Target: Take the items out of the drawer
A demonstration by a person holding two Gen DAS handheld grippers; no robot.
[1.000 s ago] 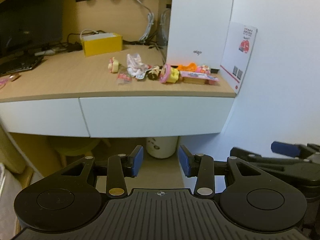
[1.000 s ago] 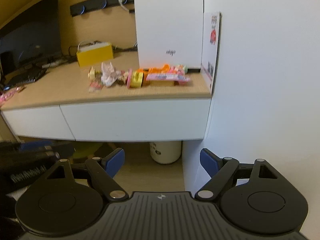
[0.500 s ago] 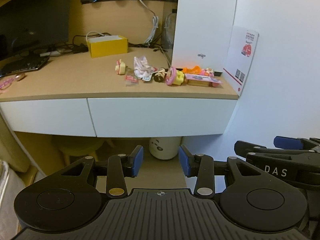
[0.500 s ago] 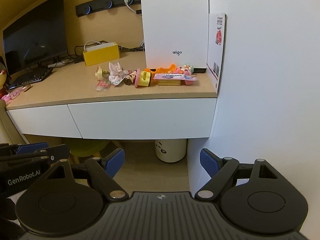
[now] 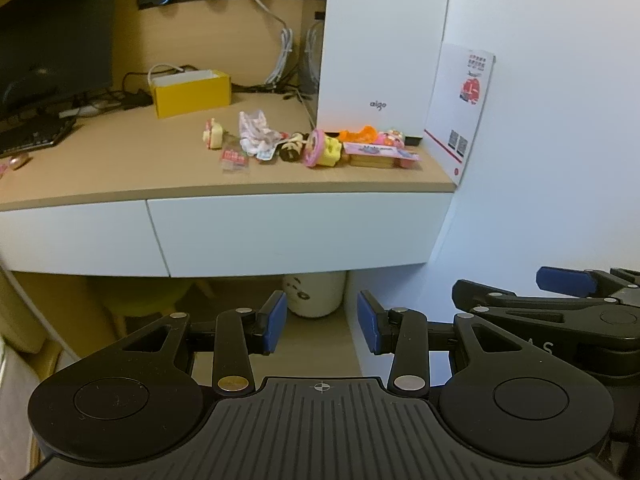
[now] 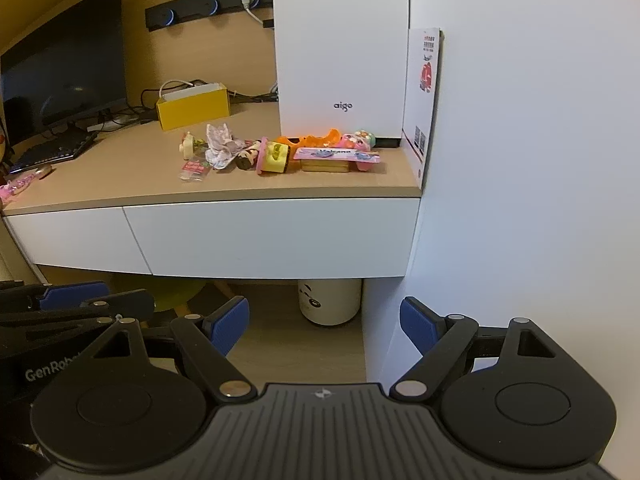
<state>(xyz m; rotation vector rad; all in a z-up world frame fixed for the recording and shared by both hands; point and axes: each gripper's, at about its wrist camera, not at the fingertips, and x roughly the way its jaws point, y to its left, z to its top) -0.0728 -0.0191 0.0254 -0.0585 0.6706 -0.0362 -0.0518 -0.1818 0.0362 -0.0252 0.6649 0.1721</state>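
Shut drawer (image 5: 296,232), both tools empty.
Left tool (image 5: 322,327) and right tool (image 6: 324,326) gape; the stiff, handleless front likely needs hooking under its bottom edge.

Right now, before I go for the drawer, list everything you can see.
drawers: two, white, shut, under desktop
desk: one, wood
small toys and packets: a cluster, mixed colours, right part of desk
yellow box: one, back of desk
white tower: one, right rear
card: one, white and red, against wall
monitor: one, black, left rear
keyboard: one, black, left
white bin: one, under desk
left gripper: jaws open, empty
right gripper: jaws open, empty
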